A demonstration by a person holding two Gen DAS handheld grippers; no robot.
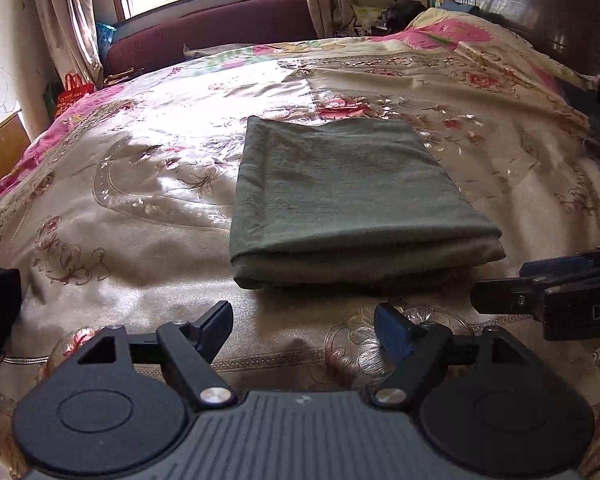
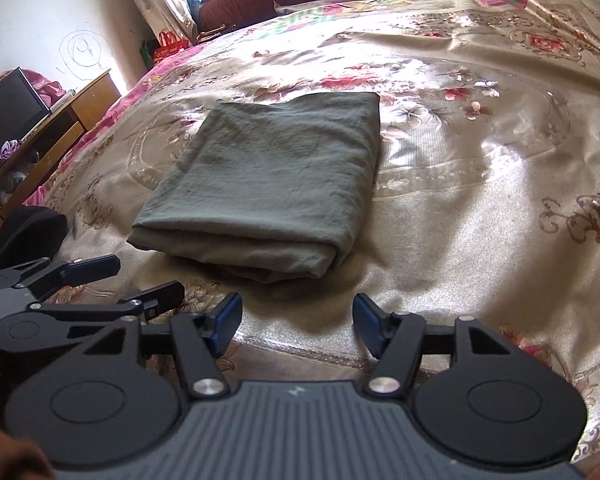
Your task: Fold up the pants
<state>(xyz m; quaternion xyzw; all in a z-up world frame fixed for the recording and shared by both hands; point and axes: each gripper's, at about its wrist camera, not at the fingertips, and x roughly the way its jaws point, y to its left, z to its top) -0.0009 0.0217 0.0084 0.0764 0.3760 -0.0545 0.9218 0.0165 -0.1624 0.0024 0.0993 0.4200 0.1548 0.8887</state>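
Observation:
The grey-green pants (image 1: 340,196) lie folded into a thick rectangle on the flowered bedspread (image 1: 132,200), the folded edge facing me. My left gripper (image 1: 304,330) hovers just short of that near edge, open, nothing between its fingers. In the right wrist view the pants (image 2: 268,188) lie ahead and slightly left, and my right gripper (image 2: 296,326) is open and empty, a little back from the fold. The right gripper's fingers (image 1: 540,292) show at the right edge of the left wrist view; the left gripper (image 2: 100,280) shows at the left of the right wrist view.
The bed fills both views, with a dark headboard (image 1: 540,8) at the far right. A maroon window seat (image 1: 204,36) and curtains stand beyond the bed. A wooden cabinet (image 2: 56,132) with a dark screen is at the left, beside a red bag (image 1: 74,90).

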